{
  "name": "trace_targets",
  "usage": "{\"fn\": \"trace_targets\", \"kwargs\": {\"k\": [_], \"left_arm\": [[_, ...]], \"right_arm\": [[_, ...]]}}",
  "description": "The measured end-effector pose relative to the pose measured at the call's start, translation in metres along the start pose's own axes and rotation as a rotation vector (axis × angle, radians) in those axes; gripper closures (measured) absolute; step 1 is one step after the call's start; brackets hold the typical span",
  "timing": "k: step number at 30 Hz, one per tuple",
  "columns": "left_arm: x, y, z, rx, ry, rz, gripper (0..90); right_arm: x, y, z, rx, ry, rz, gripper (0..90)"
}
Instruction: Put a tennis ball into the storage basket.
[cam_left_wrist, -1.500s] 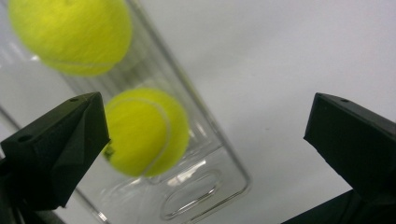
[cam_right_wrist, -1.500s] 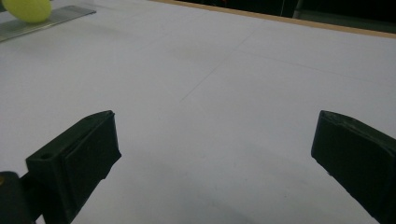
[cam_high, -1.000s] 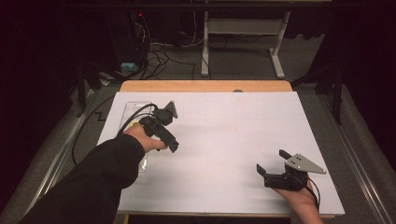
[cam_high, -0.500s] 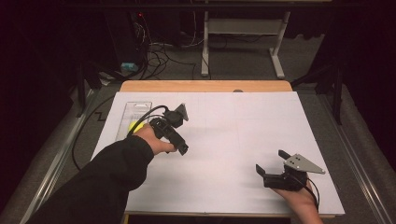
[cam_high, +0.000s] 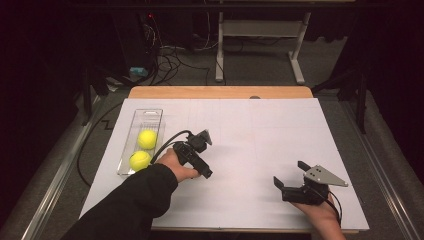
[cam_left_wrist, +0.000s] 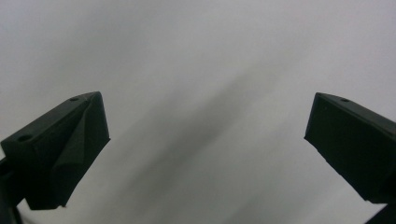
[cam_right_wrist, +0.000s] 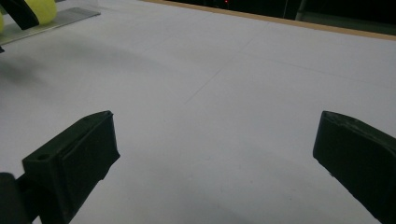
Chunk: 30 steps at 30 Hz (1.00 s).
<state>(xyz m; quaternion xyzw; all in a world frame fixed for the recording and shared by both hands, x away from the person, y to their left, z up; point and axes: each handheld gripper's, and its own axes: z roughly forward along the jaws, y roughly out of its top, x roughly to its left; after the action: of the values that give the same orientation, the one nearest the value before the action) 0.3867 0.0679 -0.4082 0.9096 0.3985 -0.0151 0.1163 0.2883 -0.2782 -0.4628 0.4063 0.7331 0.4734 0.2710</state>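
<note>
Balls (cam_high: 143, 149), two yellow, sitting in clear tray (cam_high: 151, 114) so they cannot roll; left claw (cam_high: 200, 141) hovering beside tray, wide, empty; right claw (cam_high: 291, 176) resting on worktop (cam_high: 260, 135), wide.

The clear plastic tray (cam_high: 146, 116) is catching a glossy sheen along its rim, while the two tennis balls (cam_high: 146, 139) in it are looking fuzzy and matt. White matt paper (cam_high: 260, 130) is covering the table, with a smooth wooden edge (cam_high: 220, 92) showing beyond it. The left gripper (cam_left_wrist: 205, 154) and right gripper (cam_right_wrist: 215, 154) are showing dull black plastic jaws; a matt grey plate (cam_high: 325, 175) is topping the right one.
</note>
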Motion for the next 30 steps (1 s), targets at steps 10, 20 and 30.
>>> {"fn": "trace_targets", "kwargs": {"k": [10,20,30], "left_arm": [[-0.006,-0.034,0.027,-0.318,-0.056,-0.060,0.5],[0.000,-0.075,0.040,-0.645,-0.044,-0.010,0.0],[0.000,-0.096,0.021,-0.839,-0.093,0.059,0.6]], "right_arm": [[0.003,0.001,-0.001,-0.002,0.008,0.002,0.0],[0.006,0.001,-0.001,-0.009,0.018,-0.002,0.0],[0.011,0.003,-0.003,-0.030,0.016,0.017,0.0]]}}
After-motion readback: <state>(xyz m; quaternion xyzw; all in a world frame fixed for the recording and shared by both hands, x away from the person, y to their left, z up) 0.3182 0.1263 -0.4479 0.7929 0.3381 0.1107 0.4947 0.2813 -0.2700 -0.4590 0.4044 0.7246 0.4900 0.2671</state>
